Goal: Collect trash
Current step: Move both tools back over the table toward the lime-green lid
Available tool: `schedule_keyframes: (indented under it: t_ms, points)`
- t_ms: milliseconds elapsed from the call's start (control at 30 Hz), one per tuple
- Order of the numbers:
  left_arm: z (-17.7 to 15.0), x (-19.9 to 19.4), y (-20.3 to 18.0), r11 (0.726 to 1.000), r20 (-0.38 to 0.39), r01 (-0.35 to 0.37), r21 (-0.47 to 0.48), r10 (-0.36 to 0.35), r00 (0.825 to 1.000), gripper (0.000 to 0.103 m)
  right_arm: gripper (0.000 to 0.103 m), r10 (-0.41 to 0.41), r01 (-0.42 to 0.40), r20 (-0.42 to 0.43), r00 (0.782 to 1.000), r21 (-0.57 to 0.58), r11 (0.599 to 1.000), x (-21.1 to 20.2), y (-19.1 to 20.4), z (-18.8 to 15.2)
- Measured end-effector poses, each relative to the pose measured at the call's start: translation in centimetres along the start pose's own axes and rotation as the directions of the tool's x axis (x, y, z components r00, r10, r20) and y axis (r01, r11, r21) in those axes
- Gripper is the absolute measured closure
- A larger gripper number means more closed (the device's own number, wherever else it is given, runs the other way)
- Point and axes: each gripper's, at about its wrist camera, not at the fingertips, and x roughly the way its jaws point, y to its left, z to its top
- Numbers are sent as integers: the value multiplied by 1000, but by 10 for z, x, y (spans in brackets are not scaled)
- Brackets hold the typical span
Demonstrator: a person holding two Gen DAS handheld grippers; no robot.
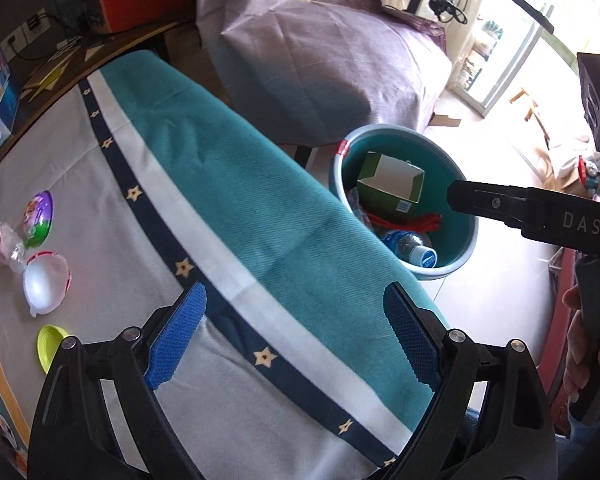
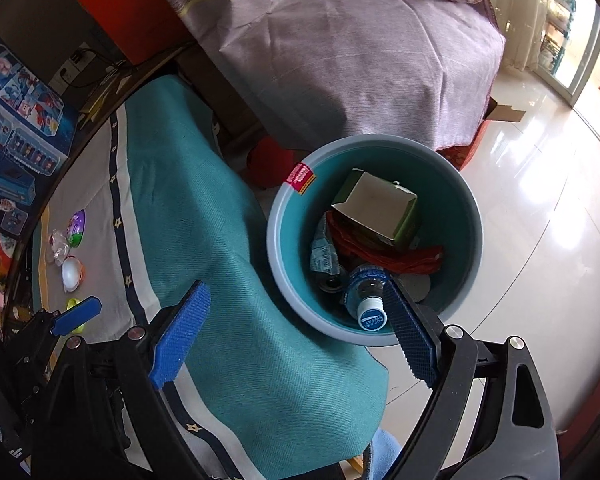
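Floor bin [image 2: 374, 152]: bottle [image 2: 366, 296] lies slanted, cap toward cam; both grippers' fingers wide, empty.

Bare cloth runs across the table [image 1: 220, 184] from its teal edge inward; only the egg shells [image 1: 46, 280], wrapper [image 1: 0, 248] and yellow cap [image 1: 50, 346] crowd the far-left side. Beside the edge, the bin [image 2: 284, 264] mouth stands open above a carton [image 2: 380, 212] and bottle [image 2: 366, 292].

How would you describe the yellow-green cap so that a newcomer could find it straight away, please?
Start at the tablecloth with its teal band and star stripe. On its pale part lies a small cluster of litter. The yellow-green cap is the piece nearest the camera, just below the white egg half, and the only flat, round, lime-coloured one.
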Motion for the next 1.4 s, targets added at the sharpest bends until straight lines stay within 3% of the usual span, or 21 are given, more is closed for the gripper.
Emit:
schedule_keyframes:
  t_ms: [467, 867, 1000, 1267, 1400]
  points:
    - [-53, -37, 114, 976, 26, -65, -206, 72, 997, 12, 19, 35, -50, -80, 996, -200, 978, 25, 113, -6]
    - [-98, -47, 222, 911, 6, -101, -399, 112, 994, 12, 19, 70, -139, -198, 978, -362, 922, 70, 227, -5]
    - [-106, -48, 242, 891, 26, -59, -451, 80, 996, 12, 19, 83, -158, -213, 974, -366, 917, 79, 247, -2]
    - [-97, -27, 210, 945, 43, -63, -322, 81, 996, 13, 19, 65, -146, -231, 971, -350, 925, 88, 243, -2]
    - [-93, -19, 199, 960, 43, -94, -262, 109, 993, 27, 19, 57, -137, -230, 971, -350, 926, 87, 238, -2]
